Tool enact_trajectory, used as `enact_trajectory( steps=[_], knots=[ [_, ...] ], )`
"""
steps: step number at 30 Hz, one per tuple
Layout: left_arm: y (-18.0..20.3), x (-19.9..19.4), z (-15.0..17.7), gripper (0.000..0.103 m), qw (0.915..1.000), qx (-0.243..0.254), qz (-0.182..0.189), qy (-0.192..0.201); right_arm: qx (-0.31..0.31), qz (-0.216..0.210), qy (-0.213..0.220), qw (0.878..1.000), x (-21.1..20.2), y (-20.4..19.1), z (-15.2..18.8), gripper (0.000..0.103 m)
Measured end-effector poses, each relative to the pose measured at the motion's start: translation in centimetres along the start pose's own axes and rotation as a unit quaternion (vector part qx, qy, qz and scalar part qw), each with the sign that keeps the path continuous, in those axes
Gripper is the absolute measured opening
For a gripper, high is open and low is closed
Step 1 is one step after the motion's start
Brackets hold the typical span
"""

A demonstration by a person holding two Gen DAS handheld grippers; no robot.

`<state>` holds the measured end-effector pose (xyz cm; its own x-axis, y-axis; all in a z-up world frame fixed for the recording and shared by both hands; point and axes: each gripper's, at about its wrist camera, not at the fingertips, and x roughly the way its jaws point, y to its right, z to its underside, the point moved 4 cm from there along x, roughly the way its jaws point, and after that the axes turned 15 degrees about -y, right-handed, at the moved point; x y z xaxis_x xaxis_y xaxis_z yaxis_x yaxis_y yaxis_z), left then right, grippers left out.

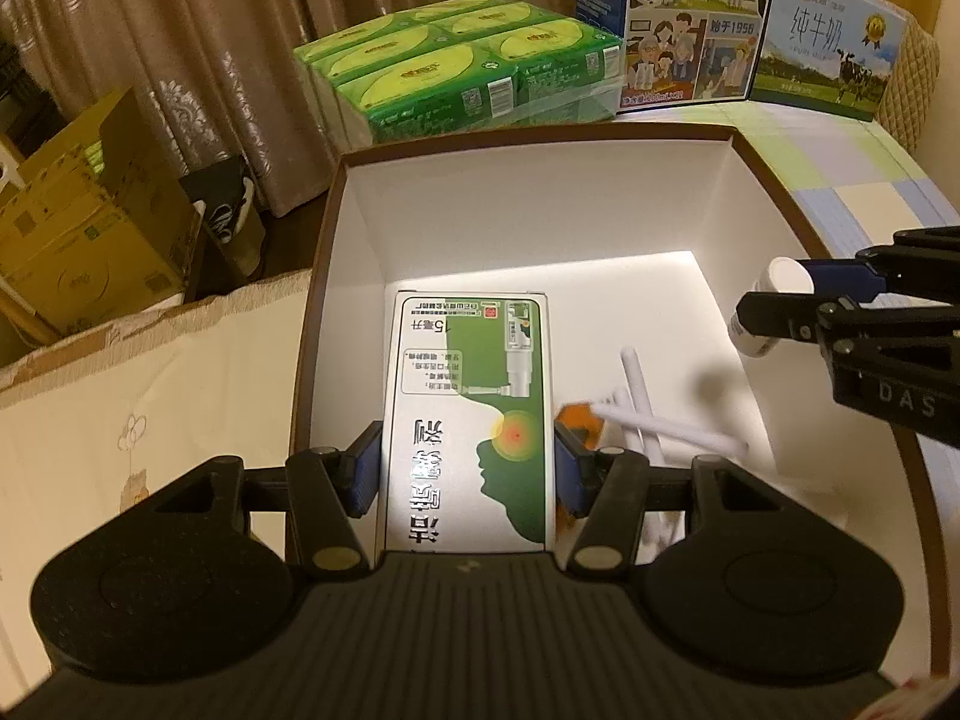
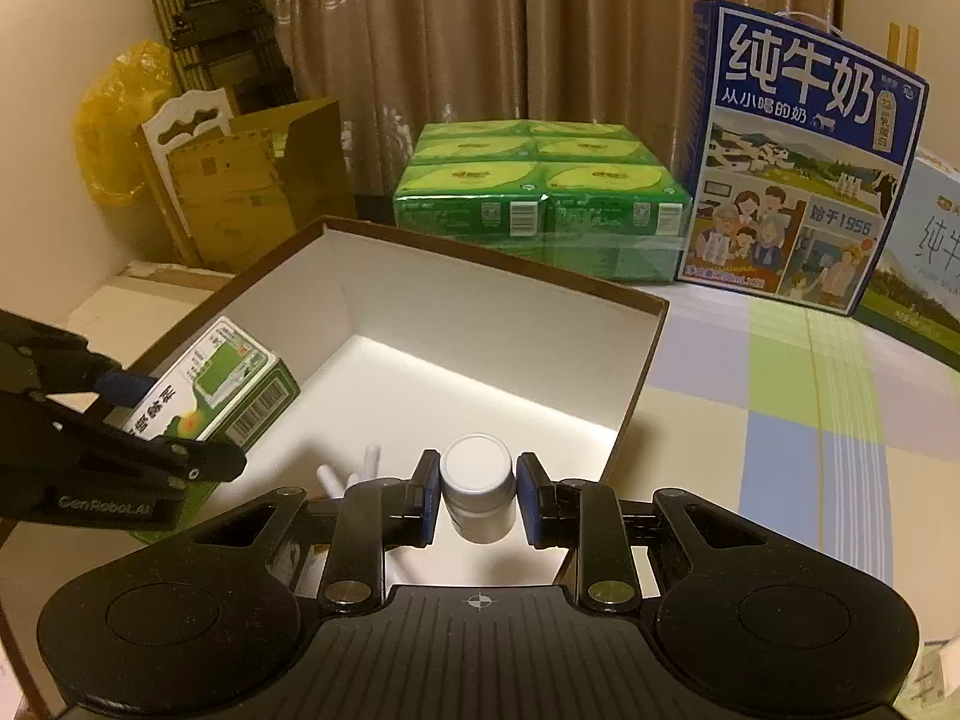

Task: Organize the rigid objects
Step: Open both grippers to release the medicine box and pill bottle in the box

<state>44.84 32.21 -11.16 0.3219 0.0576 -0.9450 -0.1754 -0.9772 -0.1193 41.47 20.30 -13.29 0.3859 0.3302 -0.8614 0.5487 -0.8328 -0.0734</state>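
White-walled storage box [image 1: 528,204] waits below, so left tongs [image 1: 465,474] clamp the green medicine carton [image 1: 468,420] at its 9 o'clock side while right tongs [image 2: 478,495] pinch the white bottle [image 2: 478,486] toward 3 o'clock, keeping both drops apart.

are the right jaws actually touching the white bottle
Touching. The right wrist view shows the right gripper with both blue pads pressed against the sides of the white bottle, no gap either side.

Both fisheye cameras ride the hand-held claws, looking steeply down and close into the brown-rimmed, white-lined open cardboard box [image 1: 774,180] ahead. Each view catches the opposite claw at its edge (left view's right, right view's left); both share the green shrink-wrapped carton pack [image 2: 540,192] beyond.
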Motion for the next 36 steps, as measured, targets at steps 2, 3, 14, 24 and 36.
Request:
enact_trajectory(
  steps=[2, 3, 14, 24, 36],
  knots=[
    [0.0, 0.5, -0.8, 0.052, 1.0, 0.005, -0.002, -0.003, 0.001, 0.003, -0.001, 1.0, 0.4, 0.2, -0.4, 0.023],
    [0.0, 0.7, -1.1, 0.052, 1.0, 0.007, -0.002, -0.004, 0.001, 0.004, -0.002, 1.0, 0.6, 0.3, -0.6, 0.023],
    [0.1, 2.6, -4.3, 0.052, 0.9998, 0.015, -0.003, -0.012, -0.002, 0.015, -0.005, 1.0, 2.1, 0.9, -2.5, 0.023],
    [-0.2, 2.9, -5.4, 0.064, 1.0, 0.003, 0.009, 0.002, 0.008, 0.013, -0.009, 1.0, 2.9, 1.8, -3.2, 0.024],
    [-1.5, 1.5, -3.7, 0.064, 0.9995, -0.026, 0.017, 0.003, 0.006, -0.002, -0.009, 1.0, 2.7, 1.4, -3.1, 0.044]
  ],
)
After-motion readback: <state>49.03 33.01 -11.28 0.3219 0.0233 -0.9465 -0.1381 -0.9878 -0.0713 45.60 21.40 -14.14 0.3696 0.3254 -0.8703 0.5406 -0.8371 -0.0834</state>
